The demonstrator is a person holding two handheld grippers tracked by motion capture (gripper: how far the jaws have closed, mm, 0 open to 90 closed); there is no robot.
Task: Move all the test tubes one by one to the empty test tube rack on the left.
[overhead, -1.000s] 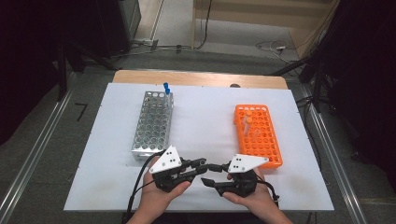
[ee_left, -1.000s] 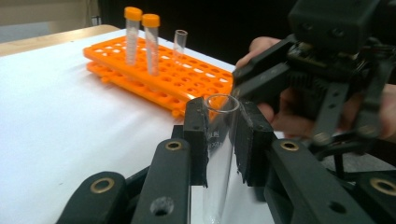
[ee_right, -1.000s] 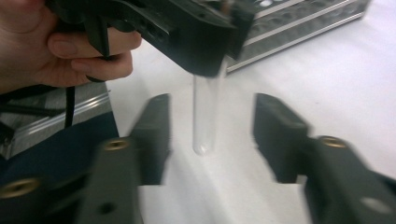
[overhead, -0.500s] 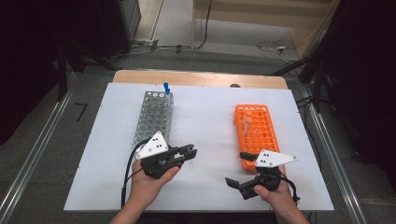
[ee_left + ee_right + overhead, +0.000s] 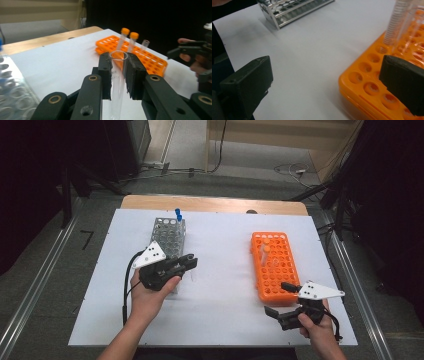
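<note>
The left gripper (image 5: 186,264) is clamped on a clear glass tube (image 5: 117,82), which stands upright between its two black jaws with its open rim just above them. This gripper hangs over the near end of the metal rack (image 5: 167,237), which sits on the left half of the white table (image 5: 220,250) and carries a blue-capped tube (image 5: 177,214) at its far end. The right gripper (image 5: 279,298) has its jaws spread wide with nothing between them; they have just been opening. It is near the table's front right corner, just beside the near end of the orange rack (image 5: 274,265). That rack lies on the right half of the table, well apart from the metal one, and holds two orange-capped tubes (image 5: 124,37) and a clear one.
</note>
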